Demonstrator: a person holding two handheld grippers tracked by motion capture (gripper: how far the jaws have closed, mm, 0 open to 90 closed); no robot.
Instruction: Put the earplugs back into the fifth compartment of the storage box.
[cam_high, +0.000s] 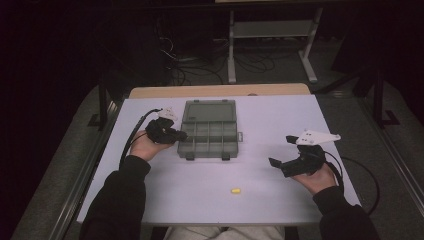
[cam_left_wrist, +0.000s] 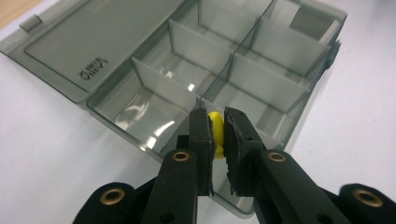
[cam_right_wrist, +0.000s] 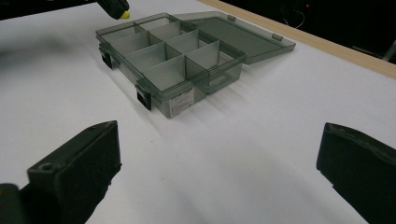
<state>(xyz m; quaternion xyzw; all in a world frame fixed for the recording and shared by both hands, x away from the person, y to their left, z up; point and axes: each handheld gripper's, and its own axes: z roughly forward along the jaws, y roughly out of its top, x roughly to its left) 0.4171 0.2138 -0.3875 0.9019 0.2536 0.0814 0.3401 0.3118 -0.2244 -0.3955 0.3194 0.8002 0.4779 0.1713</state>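
The white worktop (cam_high: 280, 115) carries a smoky grey compartment box (cam_high: 209, 136) near the middle of its far edge, a little toward the left side. The lid (cam_high: 210, 111) of the box lies folded back flat toward the far edge, and the tray is split by dividers into two rows of small compartments. The left gripper (cam_high: 176, 135) hangs at the left end of the box, its jaws pressed onto a small yellow piece (cam_left_wrist: 215, 127); in the left gripper view that piece sits between the black pads just above the near left compartments, over the tray's wall. The right gripper (cam_high: 283, 151) rests near the right edge of the worktop, well apart from the box, its jaws spread wide with nothing between them. A second yellow piece (cam_high: 235, 190) lies alone on the bare worktop toward the near edge, between the two hands and nearer the right one.
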